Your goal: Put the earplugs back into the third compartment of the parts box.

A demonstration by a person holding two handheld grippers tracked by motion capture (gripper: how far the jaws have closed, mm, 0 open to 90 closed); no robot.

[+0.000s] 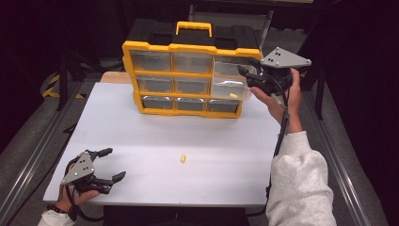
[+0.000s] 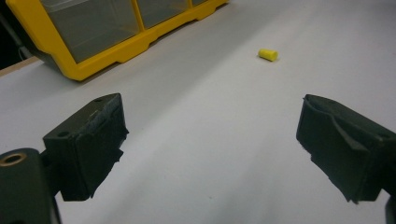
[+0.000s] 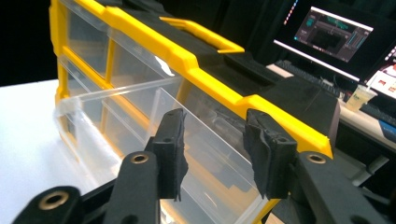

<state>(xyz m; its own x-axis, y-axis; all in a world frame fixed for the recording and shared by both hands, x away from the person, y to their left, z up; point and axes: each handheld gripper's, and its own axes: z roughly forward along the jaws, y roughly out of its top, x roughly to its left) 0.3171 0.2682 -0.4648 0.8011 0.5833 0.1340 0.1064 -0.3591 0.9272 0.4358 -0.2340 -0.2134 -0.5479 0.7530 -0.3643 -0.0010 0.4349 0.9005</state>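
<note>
Item: clear plastic drawer (image 1: 229,84), pulled out of the right column of the yellow-framed organiser (image 1: 188,48), one yellow plug (image 1: 233,96) inside. My right gripper (image 1: 250,76) sits at its front wall, jaws parted, not pinching. Item: small yellow plug (image 1: 183,158), on the white table (image 1: 141,141), ahead and right of my left gripper (image 1: 112,164), spread wide, nearer hand.

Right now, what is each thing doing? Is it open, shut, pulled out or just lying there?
Organizer box: standing upright at the far side of the table.
Clear drawer: pulled partway out on the box's right side, a small yellow piece inside.
Other drawers: pushed in.
Yellow plug: lying loose on the table, untouched.
Left gripper: open, holding nothing.
Right gripper: at the drawer's clear wall, jaws apart.
</note>
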